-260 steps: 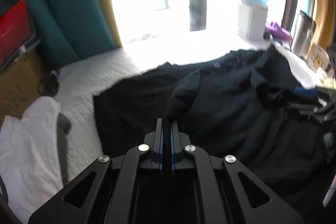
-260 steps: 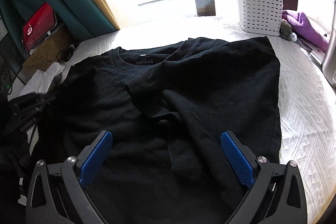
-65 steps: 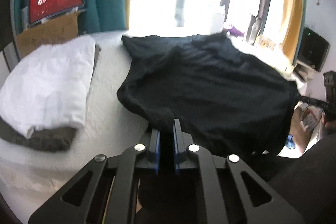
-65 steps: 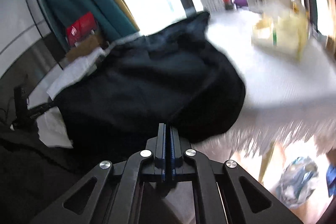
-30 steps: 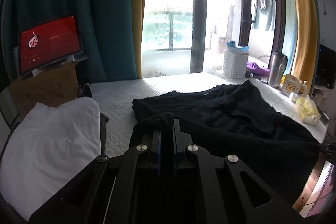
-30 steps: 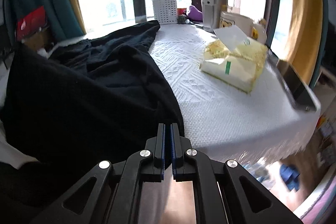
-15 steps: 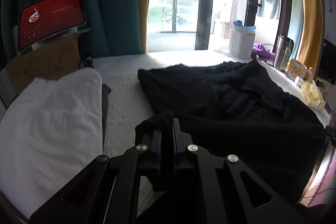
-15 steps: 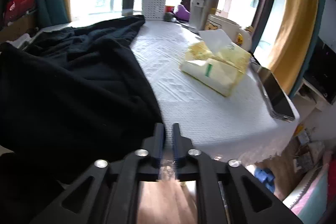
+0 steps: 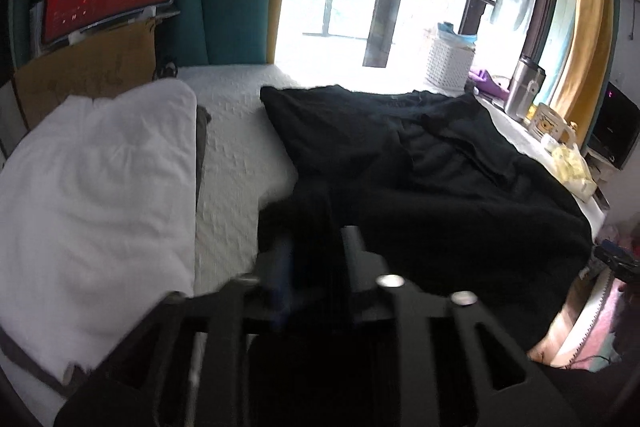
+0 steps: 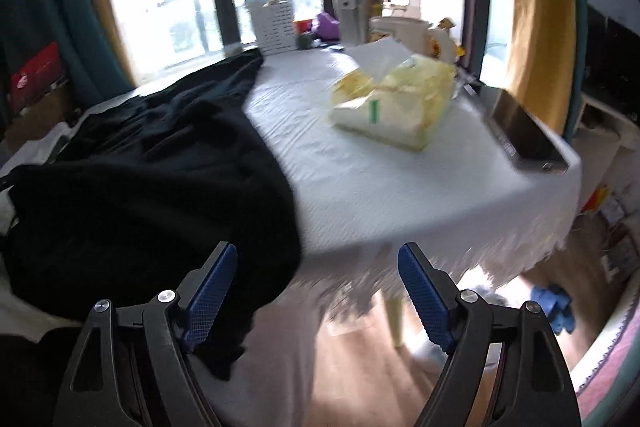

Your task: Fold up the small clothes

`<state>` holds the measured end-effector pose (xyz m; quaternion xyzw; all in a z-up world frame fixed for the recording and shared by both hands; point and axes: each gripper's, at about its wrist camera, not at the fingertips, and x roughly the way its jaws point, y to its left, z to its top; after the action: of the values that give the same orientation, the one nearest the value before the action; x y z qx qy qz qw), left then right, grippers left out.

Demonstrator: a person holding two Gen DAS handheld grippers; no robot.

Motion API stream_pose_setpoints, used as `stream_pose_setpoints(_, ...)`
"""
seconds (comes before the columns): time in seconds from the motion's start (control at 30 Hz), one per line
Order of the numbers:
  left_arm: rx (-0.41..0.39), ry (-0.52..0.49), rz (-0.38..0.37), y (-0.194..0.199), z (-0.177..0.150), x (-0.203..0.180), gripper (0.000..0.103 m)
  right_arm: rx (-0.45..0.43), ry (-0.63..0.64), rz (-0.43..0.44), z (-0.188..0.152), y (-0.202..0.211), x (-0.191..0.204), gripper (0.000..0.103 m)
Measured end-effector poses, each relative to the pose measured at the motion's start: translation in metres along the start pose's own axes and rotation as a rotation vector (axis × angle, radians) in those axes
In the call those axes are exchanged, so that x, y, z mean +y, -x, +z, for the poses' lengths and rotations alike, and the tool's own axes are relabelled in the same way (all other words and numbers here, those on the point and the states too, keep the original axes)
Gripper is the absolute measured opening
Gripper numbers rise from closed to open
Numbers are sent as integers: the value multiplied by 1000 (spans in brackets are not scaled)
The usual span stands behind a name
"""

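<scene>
Nearby, yellow tissue pack [image 10: 394, 107] sits beside black shirt [image 10: 160, 163].

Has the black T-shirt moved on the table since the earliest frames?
Yes. The black T-shirt now hangs over the near edge of the white tablecloth, farther from the white basket than before.

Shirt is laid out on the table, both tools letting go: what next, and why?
Probably pull both tools clear, then regrip one side to fold it inward. The shirt lies spread but rumpled; the right tool is opening with nothing between its jaws, and the left tool is opening over the hem.
</scene>
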<state>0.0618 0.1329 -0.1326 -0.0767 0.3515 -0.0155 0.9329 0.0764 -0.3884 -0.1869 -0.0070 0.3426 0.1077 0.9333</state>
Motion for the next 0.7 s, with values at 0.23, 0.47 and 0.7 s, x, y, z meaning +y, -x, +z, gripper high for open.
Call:
stream_pose_setpoints(0.23, 95, -18, -43, 12, -39, -5, 55, 66, -76, 174, -34, -20, 8, 84)
stream_pose_setpoints(0.47, 137, -28, -83, 4, -51, -11, 66, 159, -72, 306, -69, -61, 30, 76)
stream_pose_setpoints(0.7, 144, -52, -46, -5, -49, -14, 67, 159, -76, 343, -77, -84, 38, 75)
